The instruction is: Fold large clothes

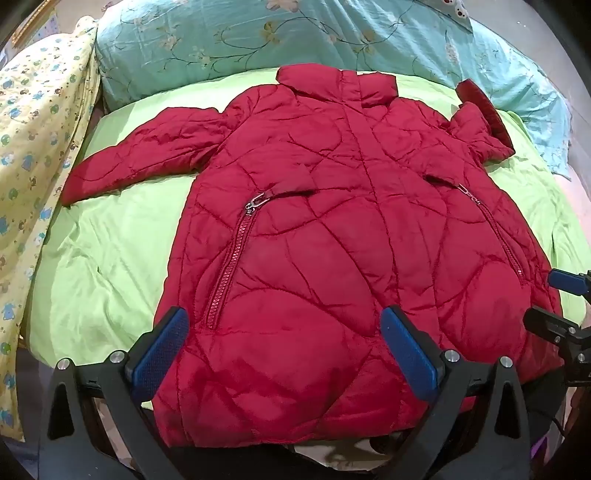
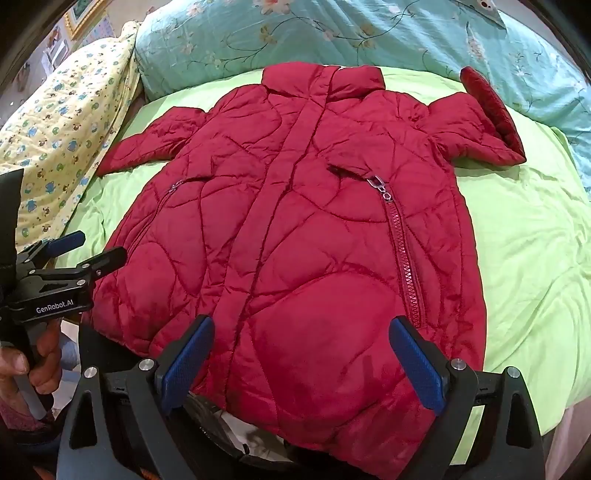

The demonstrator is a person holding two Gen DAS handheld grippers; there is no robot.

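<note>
A red quilted puffer jacket (image 1: 325, 236) lies front up on a green sheet (image 1: 110, 251), collar at the far end. Its left sleeve (image 1: 140, 155) lies spread out; its right sleeve (image 1: 480, 129) is bent up with the cuff turned back. My left gripper (image 1: 284, 332) is open and empty above the jacket's lower hem, left side. My right gripper (image 2: 303, 343) is open and empty above the hem, right side; the jacket (image 2: 295, 221) fills that view. Each gripper shows in the other's view: right (image 1: 543, 302), left (image 2: 92, 251).
A teal floral pillow or quilt (image 1: 295, 33) lies behind the collar. A yellow patterned blanket (image 1: 33, 155) lies along the left. The green sheet (image 2: 528, 258) extends to the right of the jacket. The bed's near edge is just under the hem.
</note>
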